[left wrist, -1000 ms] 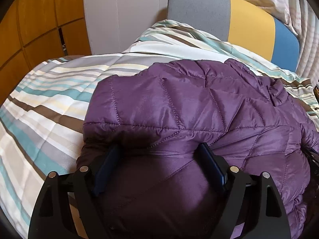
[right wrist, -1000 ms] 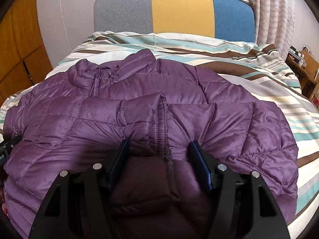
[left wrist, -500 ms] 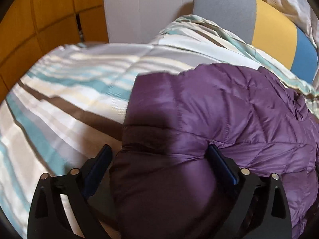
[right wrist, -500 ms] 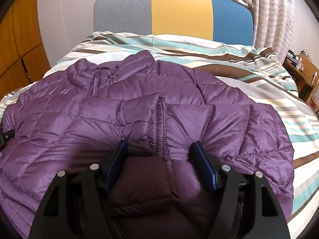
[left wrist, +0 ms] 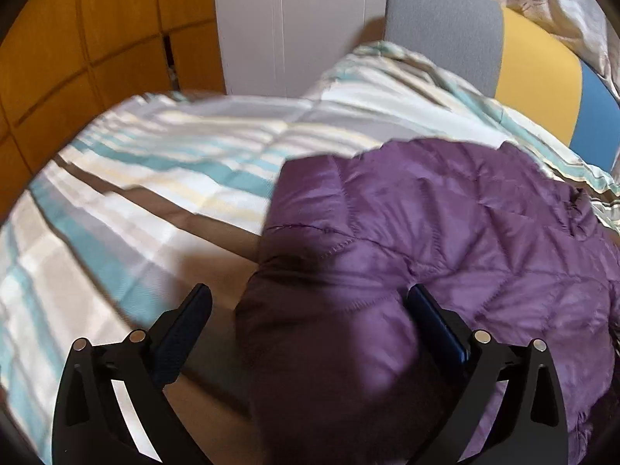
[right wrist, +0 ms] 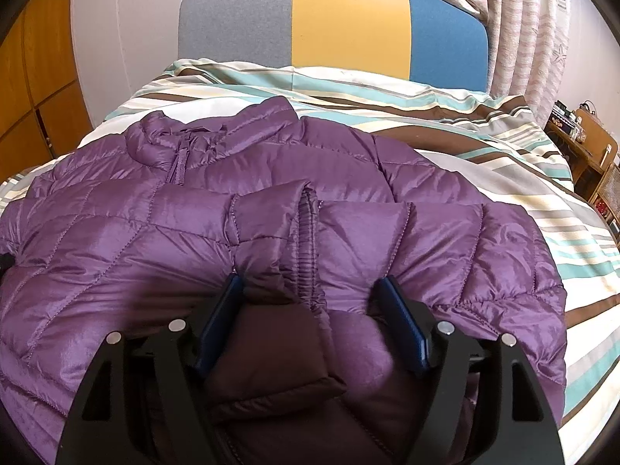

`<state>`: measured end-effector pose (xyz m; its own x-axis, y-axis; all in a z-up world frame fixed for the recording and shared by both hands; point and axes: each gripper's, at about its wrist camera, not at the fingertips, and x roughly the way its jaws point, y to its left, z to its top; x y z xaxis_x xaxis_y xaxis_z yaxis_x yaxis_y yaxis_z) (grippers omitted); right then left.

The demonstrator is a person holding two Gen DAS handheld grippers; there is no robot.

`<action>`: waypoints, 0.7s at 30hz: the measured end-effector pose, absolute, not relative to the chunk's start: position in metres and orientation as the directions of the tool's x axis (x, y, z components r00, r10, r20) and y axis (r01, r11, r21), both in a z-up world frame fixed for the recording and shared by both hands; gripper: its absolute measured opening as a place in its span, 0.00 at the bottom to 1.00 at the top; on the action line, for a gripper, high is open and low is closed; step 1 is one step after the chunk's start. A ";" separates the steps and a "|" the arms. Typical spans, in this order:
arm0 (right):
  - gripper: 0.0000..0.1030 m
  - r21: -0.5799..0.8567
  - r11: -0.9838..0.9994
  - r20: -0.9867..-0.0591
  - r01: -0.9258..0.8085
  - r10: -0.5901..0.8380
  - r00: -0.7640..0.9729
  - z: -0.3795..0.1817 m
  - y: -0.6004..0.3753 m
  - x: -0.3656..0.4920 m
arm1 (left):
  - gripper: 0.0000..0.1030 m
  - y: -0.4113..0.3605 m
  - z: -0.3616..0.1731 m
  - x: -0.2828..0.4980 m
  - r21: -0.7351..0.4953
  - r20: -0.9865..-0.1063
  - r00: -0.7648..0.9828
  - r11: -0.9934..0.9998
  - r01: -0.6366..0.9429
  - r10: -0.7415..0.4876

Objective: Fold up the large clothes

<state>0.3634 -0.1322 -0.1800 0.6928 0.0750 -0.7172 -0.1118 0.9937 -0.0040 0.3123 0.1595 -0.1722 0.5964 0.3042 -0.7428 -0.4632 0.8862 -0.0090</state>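
Observation:
A purple quilted puffer jacket (right wrist: 162, 232) lies spread on the striped bed, collar toward the headboard, a sleeve cuff folded over its front. In the left wrist view the jacket's left edge (left wrist: 445, 224) bulges up between my fingers. My left gripper (left wrist: 310, 302) is open; the fabric touches only the right finger, and the left finger stands apart over the bedding. My right gripper (right wrist: 312, 290) is open wide with the folded cuff and hem bunched between its fingers.
The striped duvet (left wrist: 147, 178) covers the bed. A grey, yellow and blue headboard (right wrist: 348, 19) stands at the far end. Wooden wardrobe doors (left wrist: 97, 31) are on the left. A wooden nightstand (right wrist: 593, 147) and curtain are on the right.
My left gripper has swung left toward the jacket's side edge, so more bedding shows and its left finger is off the fabric. My right gripper has hardly moved.

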 end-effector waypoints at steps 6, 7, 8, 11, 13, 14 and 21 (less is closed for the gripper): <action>0.76 0.092 0.986 -0.646 -0.140 0.166 0.745 -0.159 -0.148 0.346 | 0.97 0.117 -0.132 0.305 -0.031 -0.678 0.703 0.947 -0.321 0.216; 0.76 0.105 0.984 -0.628 -0.144 0.178 0.758 -0.152 -0.150 0.341 | 0.97 0.111 -0.130 0.309 -0.027 -0.677 0.707 0.953 -0.301 0.204; 0.74 0.122 0.979 -0.610 -0.165 0.205 0.765 -0.144 -0.150 0.337 | 0.97 0.105 -0.130 0.315 -0.018 -0.680 0.709 0.961 -0.275 0.190; 0.65 0.139 0.960 -0.615 -0.241 0.275 0.739 -0.131 -0.135 0.342 | 0.97 0.090 -0.142 0.337 0.025 -0.708 0.680 0.969 -0.246 0.191; 0.57 0.128 0.956 -0.642 -0.263 0.282 0.713 -0.132 -0.124 0.351 | 0.97 0.087 -0.157 0.351 0.040 -0.742 0.643 0.969 -0.244 0.192; 0.54 0.103 0.960 -0.672 -0.260 0.260 0.694 -0.139 -0.117 0.359 | 0.97 0.088 -0.166 0.356 0.037 -0.758 0.625 0.969 -0.243 0.185; 0.56 0.071 0.966 -0.713 -0.251 0.225 0.664 -0.173 -0.112 0.372 | 0.97 0.096 -0.190 0.366 0.004 -0.775 0.612 0.970 -0.243 0.157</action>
